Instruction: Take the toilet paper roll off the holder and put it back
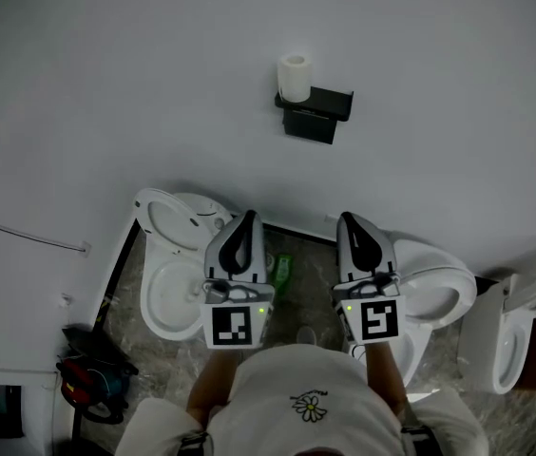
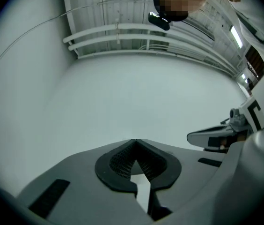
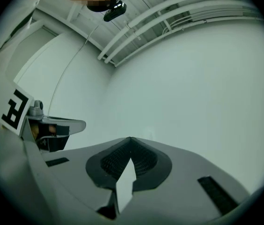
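A white toilet paper roll [image 1: 295, 78] stands upright on the black wall holder [image 1: 315, 112], high on the white wall in the head view. My left gripper [image 1: 246, 218] is held low and close to my body, well below the roll, its jaws shut with nothing between them. My right gripper [image 1: 350, 220] is beside it at the same height, also shut and empty. In the left gripper view the left gripper [image 2: 134, 141] has its tips meeting against bare wall; in the right gripper view the right gripper [image 3: 130, 138] looks the same. Neither gripper view shows the roll.
A white toilet [image 1: 175, 272] with its lid up stands below left, another [image 1: 430, 291] below right, and a third [image 1: 513, 329] at the far right. A green object [image 1: 281, 272] lies on the marbled floor between them. Dark items [image 1: 87, 378] sit at lower left.
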The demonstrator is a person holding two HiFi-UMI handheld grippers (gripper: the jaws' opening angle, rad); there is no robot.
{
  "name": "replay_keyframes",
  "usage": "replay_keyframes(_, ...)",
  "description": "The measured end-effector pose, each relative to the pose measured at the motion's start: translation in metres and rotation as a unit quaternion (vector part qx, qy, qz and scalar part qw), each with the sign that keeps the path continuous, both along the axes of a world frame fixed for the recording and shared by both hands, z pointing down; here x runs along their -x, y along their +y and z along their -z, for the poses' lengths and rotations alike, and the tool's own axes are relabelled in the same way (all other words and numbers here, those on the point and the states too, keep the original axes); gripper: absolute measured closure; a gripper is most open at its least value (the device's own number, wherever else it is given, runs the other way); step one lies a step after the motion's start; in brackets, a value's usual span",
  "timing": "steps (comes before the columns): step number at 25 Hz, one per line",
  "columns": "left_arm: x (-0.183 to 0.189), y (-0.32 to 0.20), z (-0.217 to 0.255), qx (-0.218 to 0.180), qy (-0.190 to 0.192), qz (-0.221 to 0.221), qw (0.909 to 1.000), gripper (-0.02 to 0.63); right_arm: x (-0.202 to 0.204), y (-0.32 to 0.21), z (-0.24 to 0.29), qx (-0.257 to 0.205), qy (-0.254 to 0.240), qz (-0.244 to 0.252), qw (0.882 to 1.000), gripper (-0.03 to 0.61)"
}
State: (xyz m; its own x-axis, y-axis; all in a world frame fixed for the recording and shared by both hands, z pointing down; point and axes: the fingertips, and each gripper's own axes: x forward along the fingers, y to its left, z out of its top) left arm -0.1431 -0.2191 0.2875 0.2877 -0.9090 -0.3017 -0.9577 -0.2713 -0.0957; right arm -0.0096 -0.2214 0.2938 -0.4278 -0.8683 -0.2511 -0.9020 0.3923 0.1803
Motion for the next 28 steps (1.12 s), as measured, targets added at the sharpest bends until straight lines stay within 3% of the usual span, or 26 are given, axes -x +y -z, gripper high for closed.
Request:
replay_keyframes(7, -0.009, -0.005, -0.036, 0.044, 0.010, 0.004, 0.9990, 0.597, 0.004, 0.003, -0.009, 0.018, -0.003, 0.005, 1.000, 0.571)
replay_keyframes(10, -0.011, -0.004, -0.036, 0.046, 0.012, 0.001, 0.9989, 0.597, -0.003, 0.003, -0.018, 0.041, 0.011, -0.009, 0.999, 0.571)
replay_keyframes(23, -0.012, -0.002, -0.039, 0.061, 0.013, 0.006, 0.9980, 0.597, -0.010, 0.010, -0.014, 0.027, 0.010, 0.000, 1.000, 0.571)
replay_keyframes(28, -0.014, -0.005, -0.053, 0.075, -0.020, 0.006, 0.9970, 0.597, -0.010, 0.009, -0.013, 0.026, 0.000, 0.007, 1.000, 0.571)
